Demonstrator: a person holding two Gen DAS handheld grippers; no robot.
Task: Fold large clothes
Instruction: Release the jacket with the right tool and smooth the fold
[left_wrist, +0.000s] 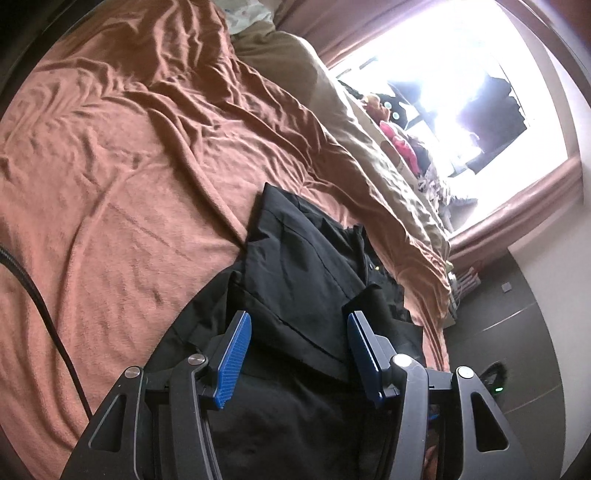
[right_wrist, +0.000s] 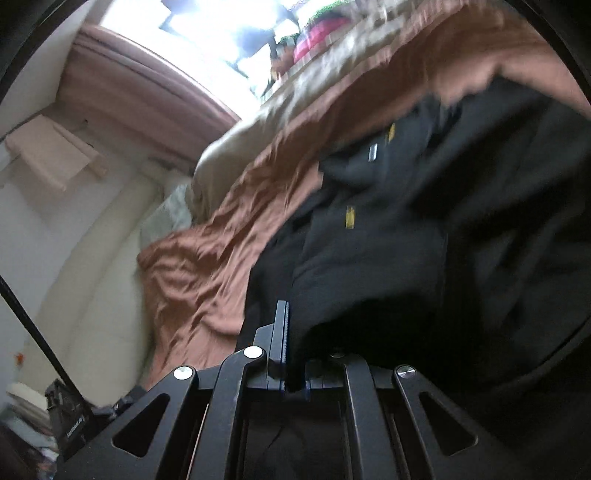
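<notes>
A black fabric garment (left_wrist: 303, 266) lies on the rumpled rust-brown blanket (left_wrist: 129, 166) near the bed's edge. The left gripper (left_wrist: 299, 332) hangs over it, blue fingers apart. The right gripper (right_wrist: 291, 325) is clamped on a fold of the garment.

Left wrist view looks along its jaws, close above the black garment (left_wrist: 306, 258), across the bed (left_wrist: 110, 155) toward the window (left_wrist: 443, 92). Right wrist view, closer and blurred, shares all three.
</notes>
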